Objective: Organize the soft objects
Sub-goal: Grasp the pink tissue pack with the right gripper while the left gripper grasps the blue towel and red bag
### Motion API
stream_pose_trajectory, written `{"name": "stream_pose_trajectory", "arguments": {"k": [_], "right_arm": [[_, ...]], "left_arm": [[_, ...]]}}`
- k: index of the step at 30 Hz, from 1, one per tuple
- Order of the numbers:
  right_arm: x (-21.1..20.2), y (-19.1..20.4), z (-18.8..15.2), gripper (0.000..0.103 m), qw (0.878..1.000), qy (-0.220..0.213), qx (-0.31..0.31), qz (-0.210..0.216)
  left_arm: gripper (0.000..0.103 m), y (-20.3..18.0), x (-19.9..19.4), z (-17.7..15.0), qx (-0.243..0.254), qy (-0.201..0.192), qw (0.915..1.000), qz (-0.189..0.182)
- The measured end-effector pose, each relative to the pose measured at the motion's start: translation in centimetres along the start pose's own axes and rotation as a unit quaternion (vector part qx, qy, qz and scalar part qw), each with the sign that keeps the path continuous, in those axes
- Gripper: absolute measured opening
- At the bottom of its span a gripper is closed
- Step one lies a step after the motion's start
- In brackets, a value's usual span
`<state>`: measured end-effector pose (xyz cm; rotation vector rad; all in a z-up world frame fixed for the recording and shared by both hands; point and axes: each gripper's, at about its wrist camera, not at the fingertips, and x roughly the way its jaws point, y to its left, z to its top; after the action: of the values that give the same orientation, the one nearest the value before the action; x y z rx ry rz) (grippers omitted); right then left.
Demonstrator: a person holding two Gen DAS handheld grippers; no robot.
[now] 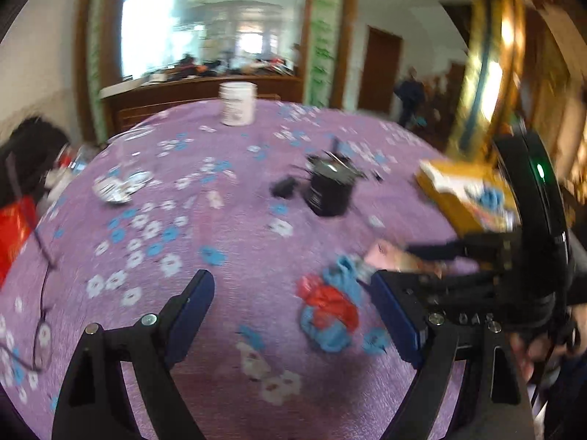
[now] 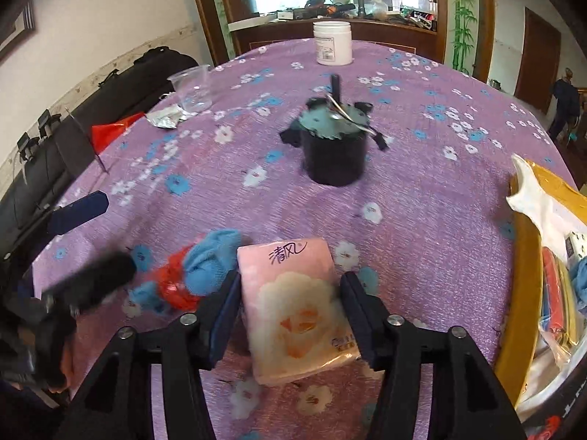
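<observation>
Item: pink tissue pack (image 2: 297, 311), glossy soft rectangle printed with a pale flower, lower centre of the right wrist view; we see it between our right gripper (image 2: 290, 315) pads, left pad touching, right pad just clear. Our left gripper (image 1: 293, 315) is spread over a crumpled blue-and-red cloth (image 1: 330, 311) on the purple floral tablecloth (image 2: 422, 190).

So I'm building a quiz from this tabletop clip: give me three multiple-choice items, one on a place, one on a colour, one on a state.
1. What lies between the right gripper fingers?
A white jar
B pink tissue pack
C black pot

2. What colour is the tablecloth?
A green
B purple with flowers
C plain white

3. How is the left gripper?
A open, empty
B closed on cloth
C holding a cup

B: the pink tissue pack sits between its fingers.
B: purple floral cloth covers the table.
A: its fingers stand wide apart, the red and blue cloth lying untouched between them.
</observation>
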<state>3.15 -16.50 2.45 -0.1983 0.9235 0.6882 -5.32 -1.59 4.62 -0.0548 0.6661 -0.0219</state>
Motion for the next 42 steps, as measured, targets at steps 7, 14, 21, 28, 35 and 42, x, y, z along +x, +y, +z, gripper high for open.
{"name": "stream_pose_trajectory", "arguments": {"k": [7,14,21,28,35,42], "right_arm": [[0.1,-0.8,-0.5,0.059,1.000,0.003,0.001,-0.001],[0.2,-0.9,-0.6,0.059,1.000,0.006,0.004,-0.005],[0.3,-0.6,-0.7,0.059,1.000,0.009,-0.005,-0.023],[0.4,-0.8,-0.5,0.068,1.000,0.016,0.002,-0.017],[-0.1,-1.5,-0.8,0.056,1.000,0.005,0.028,-0.005],[-1.5,-2.5,-0.6,0.055,0.998,-0.032,0.058,0.013]], "left_arm": [[0.086,-0.9,2.2,-0.1,0.021,0.059,0.9980,-0.011],[0.086,-2.8,4.8,-0.5,0.066,0.124,0.9901,-0.009],[0.077,-2.5,5.4,-0.6,0.056,0.139,0.9886,-0.018],[0.069,-2.9,5.1,-0.5,0.068,0.134,0.9883,-0.027],[0.034,-3.1,5.2,-0.7,0.075,0.135,0.9875,-0.029],[0.034,-1.8,4.4,-0.2,0.038,0.109,0.9930,-0.022]]}}
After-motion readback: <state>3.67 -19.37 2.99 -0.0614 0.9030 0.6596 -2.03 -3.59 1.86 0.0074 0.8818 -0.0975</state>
